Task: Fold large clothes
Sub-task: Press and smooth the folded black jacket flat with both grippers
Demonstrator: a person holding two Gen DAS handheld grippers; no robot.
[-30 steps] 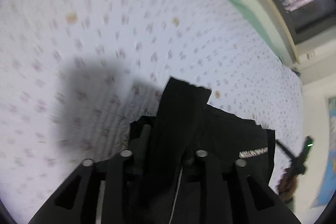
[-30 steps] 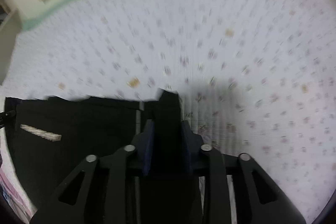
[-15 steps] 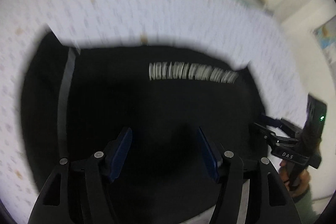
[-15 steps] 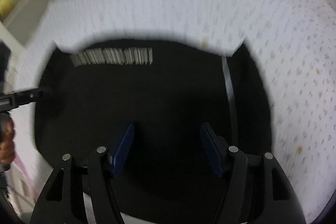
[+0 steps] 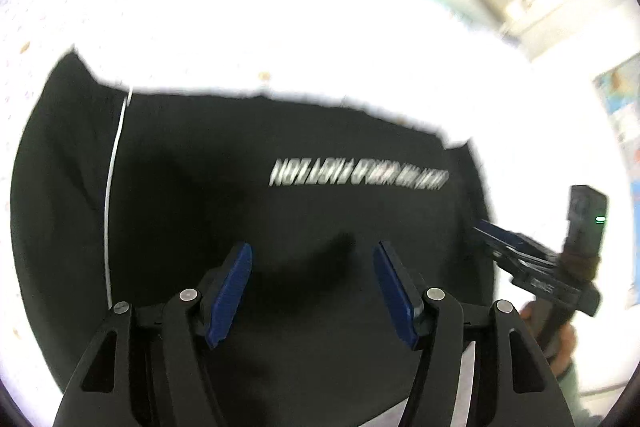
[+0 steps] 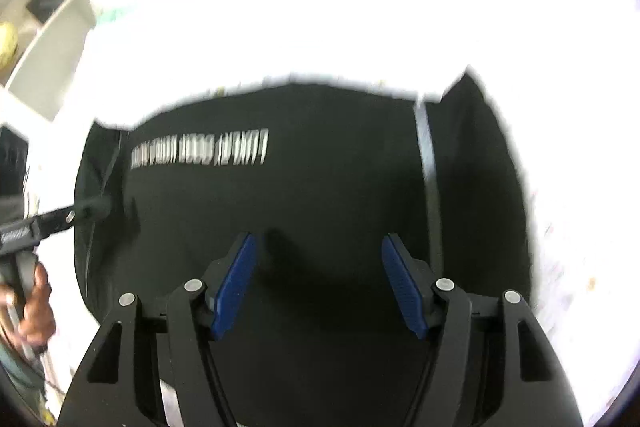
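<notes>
From the left wrist view, the black, soft fabric garment with a line of white lettering [image 5: 360, 174] lies folded flat on the white, small-patterned bedsheet [image 5: 280, 27]. The left gripper [image 5: 312, 287] hangs over it with blue pads spread, nothing between them. The cloth looks light and limp; I'd pinch it at a corner or hem, probably near the thin white stripe [image 5: 114, 187].

From the right wrist view, the right gripper [image 6: 320, 283] also stands apart and empty above the garment. Bare sheet surrounds the far and right edges, leaving ample room; the shelving [image 6: 52, 39] sits well off left.
</notes>
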